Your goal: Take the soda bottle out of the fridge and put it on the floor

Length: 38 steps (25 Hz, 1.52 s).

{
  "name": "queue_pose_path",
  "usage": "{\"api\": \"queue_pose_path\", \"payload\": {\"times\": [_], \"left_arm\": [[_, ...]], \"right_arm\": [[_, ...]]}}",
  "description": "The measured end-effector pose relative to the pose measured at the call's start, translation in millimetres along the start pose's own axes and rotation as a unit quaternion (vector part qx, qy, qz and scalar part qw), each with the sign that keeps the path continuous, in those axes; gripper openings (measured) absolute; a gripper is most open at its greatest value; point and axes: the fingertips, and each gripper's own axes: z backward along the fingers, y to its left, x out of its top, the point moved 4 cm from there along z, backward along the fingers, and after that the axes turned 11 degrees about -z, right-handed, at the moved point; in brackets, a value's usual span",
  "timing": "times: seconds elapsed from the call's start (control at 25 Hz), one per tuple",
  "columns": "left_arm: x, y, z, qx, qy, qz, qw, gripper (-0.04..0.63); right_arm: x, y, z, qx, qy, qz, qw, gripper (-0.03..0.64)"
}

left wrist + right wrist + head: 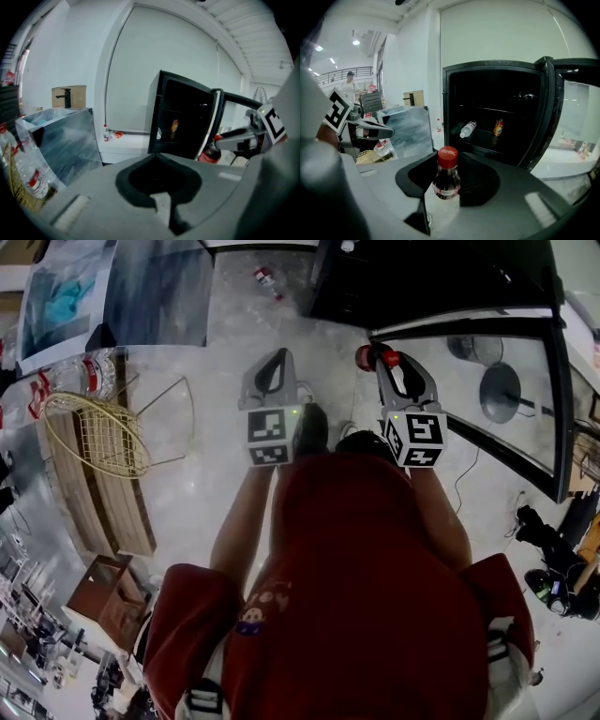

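Soda bottle: already outside fridge, not yet set on floor, red cap up. Clamped at shoulder by right gripper, jaws partly apart around it.

Head view, from bottle:
- fridge at 1 o'clock
- open door at 3 o'clock
- left gripper at 9 o'clock, jaws together, nothing held

Advised: bottle kept vertical, lowered onto bare floor clear of shoe and door. Base to be seated flat before grip is eased.

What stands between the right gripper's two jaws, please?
A red-capped soda bottle stands upright between them, clamped by the right gripper, as the right gripper view shows.
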Motion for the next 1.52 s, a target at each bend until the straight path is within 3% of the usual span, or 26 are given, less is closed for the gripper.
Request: {"api": "queue_pose_path", "payload": {"times": [0.4, 0.64, 1.08, 1.32, 1.52], "left_arm": [[8.3, -50.1, 7.6, 0.003, 0.005, -0.022, 0.9997, 0.001], [14.2, -108.8, 24.4, 0.014, 0.001, -0.036, 0.9993, 0.001], [-9.7, -205.6, 75.8, 0.055, 0.008, -0.039, 0.9977, 0.000], [-24.7, -225.1, 103.9, 0.062, 0.014, -0.046, 0.9969, 0.002], [-31.4, -217.0, 117.3, 0.059, 0.014, -0.040, 0.9974, 0.002]], "right_arm": [[-24.9, -27.3, 25.7, 0.012, -0.006, -0.005, 1.000, 0.132], [-48.5, -58.7, 67.7, 0.024, -0.015, 0.005, 1.000, 0.132], [-103.4, -95.4, 138.3, 0.057, -0.015, 0.009, 0.998, 0.132], [-129.1, -86.3, 160.8, 0.066, -0.001, 0.009, 0.998, 0.132], [-140.4, -71.8, 164.4, 0.064, 0.014, 0.010, 0.998, 0.132]]}}
